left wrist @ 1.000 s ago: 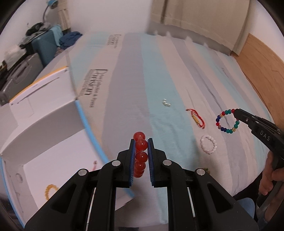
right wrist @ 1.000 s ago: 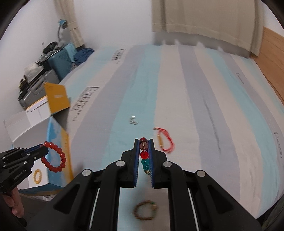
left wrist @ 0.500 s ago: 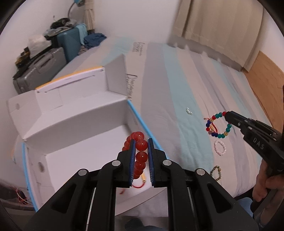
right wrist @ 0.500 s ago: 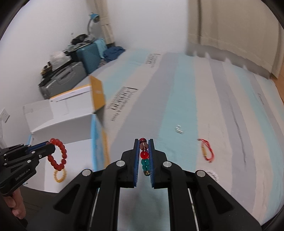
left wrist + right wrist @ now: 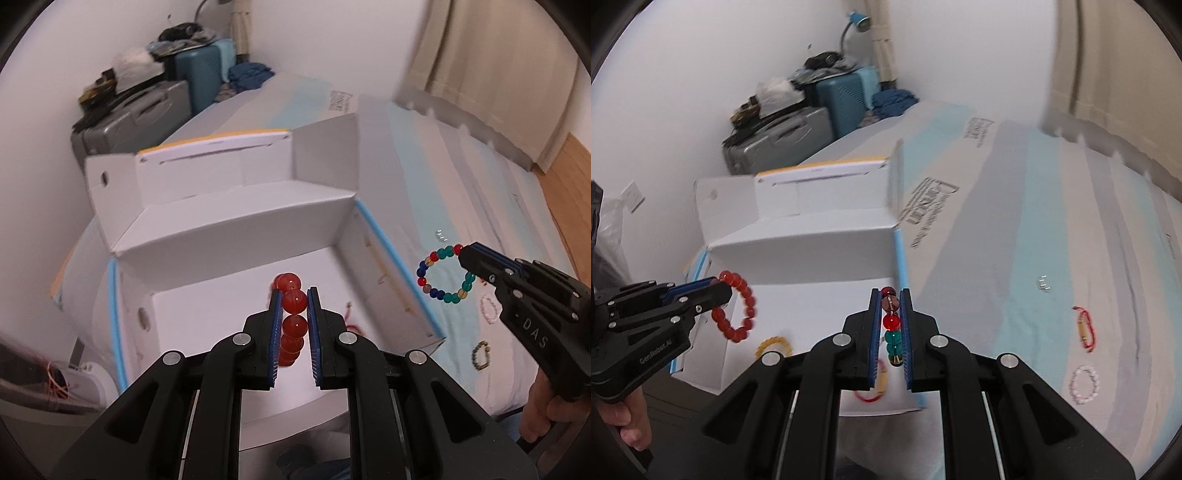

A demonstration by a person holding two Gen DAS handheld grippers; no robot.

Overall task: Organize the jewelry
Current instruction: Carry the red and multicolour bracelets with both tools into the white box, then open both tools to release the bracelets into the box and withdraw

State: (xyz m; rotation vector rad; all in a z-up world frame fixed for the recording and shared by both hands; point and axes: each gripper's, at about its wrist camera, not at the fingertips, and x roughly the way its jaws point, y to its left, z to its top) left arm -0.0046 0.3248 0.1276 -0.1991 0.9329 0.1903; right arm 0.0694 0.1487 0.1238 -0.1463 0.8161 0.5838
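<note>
Striped bed (image 5: 424,177): left gripper (image 5: 294,295) clamps red bracelet (image 5: 293,321) over box (image 5: 236,236); right gripper (image 5: 890,295) pinches multicolour bracelet (image 5: 893,332).

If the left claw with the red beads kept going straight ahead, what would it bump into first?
Probably the white floor of the open box. The left claw, shut on the red bracelet, points down into it, with nothing visible between. Depth is hard to judge, so the box's far wall is possible instead.

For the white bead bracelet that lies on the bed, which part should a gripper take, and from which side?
The white bead bracelet lies flat as an open ring on the bed cover, apart from the other pieces. Probably best to come from above and pinch one short arc of beads across the strand, one finger inside the ring and one outside. Its near edge looks easiest, since nothing blocks it.
</note>
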